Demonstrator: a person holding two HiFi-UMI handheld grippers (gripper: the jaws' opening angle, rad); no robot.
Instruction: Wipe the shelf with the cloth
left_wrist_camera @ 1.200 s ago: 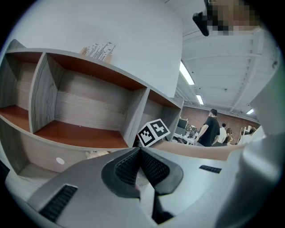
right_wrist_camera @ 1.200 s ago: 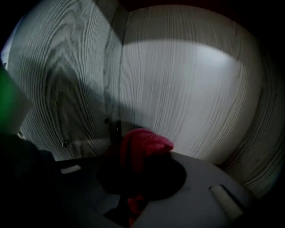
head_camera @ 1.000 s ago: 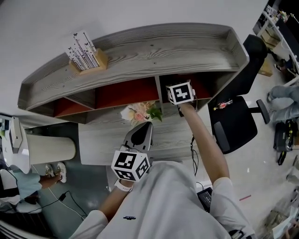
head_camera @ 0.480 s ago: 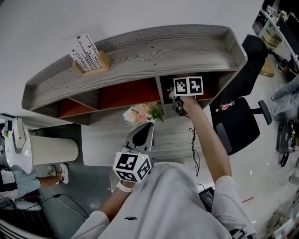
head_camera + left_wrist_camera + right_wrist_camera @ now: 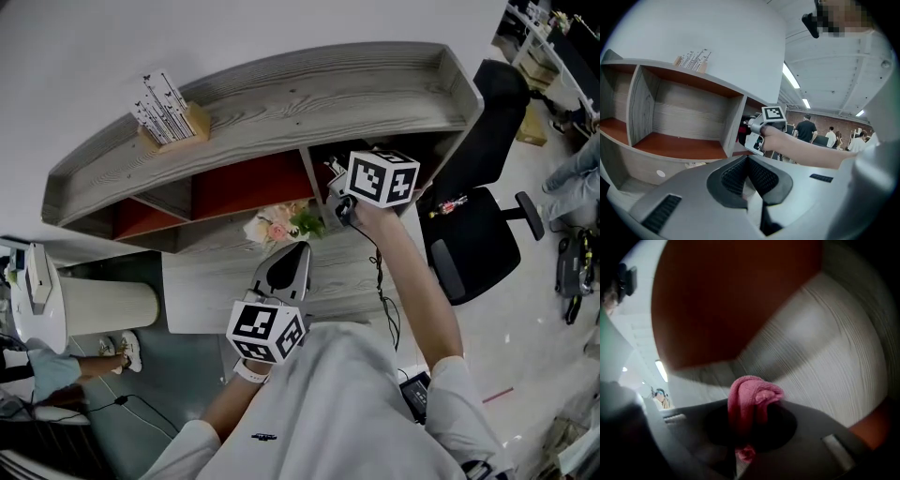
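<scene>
The grey wooden shelf (image 5: 281,98) has red-lined compartments below its top board. My right gripper (image 5: 751,414) is at the mouth of the right-hand compartment, shut on a bunched pink cloth (image 5: 751,397). In the right gripper view the cloth sits close to the red panel (image 5: 731,296) and the grey wood wall (image 5: 820,348); I cannot tell if it touches them. From the head view only the right gripper's marker cube (image 5: 382,178) and body show. My left gripper (image 5: 296,251) hangs over the desk (image 5: 202,286), jaws shut with nothing between them.
A pink flower bunch (image 5: 281,225) lies on the desk under the shelf. A card holder (image 5: 169,112) stands on the top board at left. A black office chair (image 5: 469,248) is right of the desk, a white cylinder (image 5: 98,302) left. People stand far behind (image 5: 806,129).
My right gripper has turned at the mouth of the right compartment, its cube twisting and its body now showing to the cube's left. The left gripper has stayed put.
</scene>
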